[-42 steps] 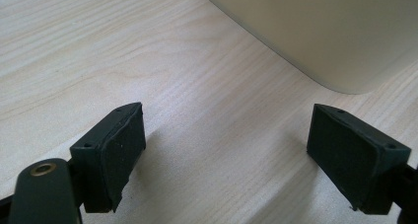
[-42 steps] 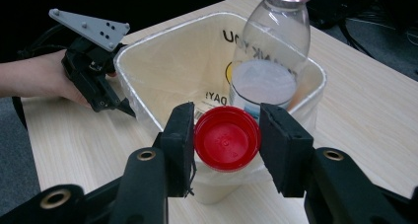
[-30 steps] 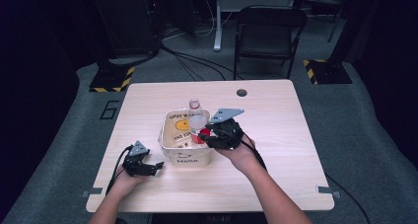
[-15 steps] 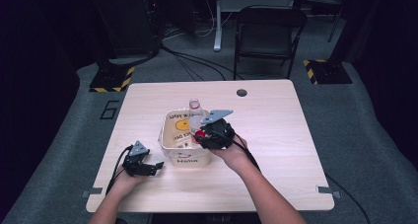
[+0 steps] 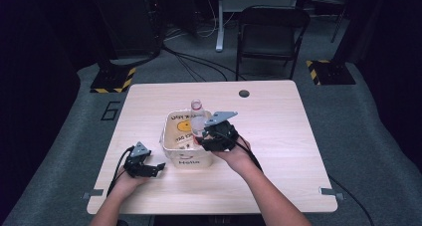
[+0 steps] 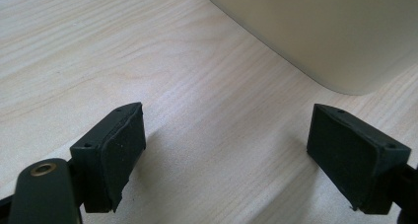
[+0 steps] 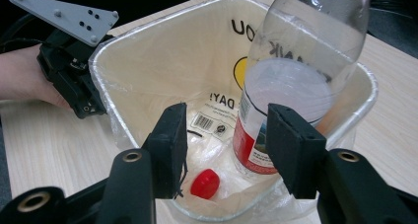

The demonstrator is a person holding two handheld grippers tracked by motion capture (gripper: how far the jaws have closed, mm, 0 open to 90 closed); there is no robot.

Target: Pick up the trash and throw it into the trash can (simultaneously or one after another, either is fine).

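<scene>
Your right gripper had just been opening its jaws, nothing between them; the plastic bottle leaned in the lined bin by 1 red cap; your left gripper sat open on the worktop

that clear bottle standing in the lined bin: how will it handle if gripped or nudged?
The bottle looks empty and capless, with a red cap loose on the bin floor, so it is probably very light. Its thin clear wall would likely dent under a firm squeeze. It leans on crumpled liner, so a nudge would probably tip it against the bin wall.
</scene>
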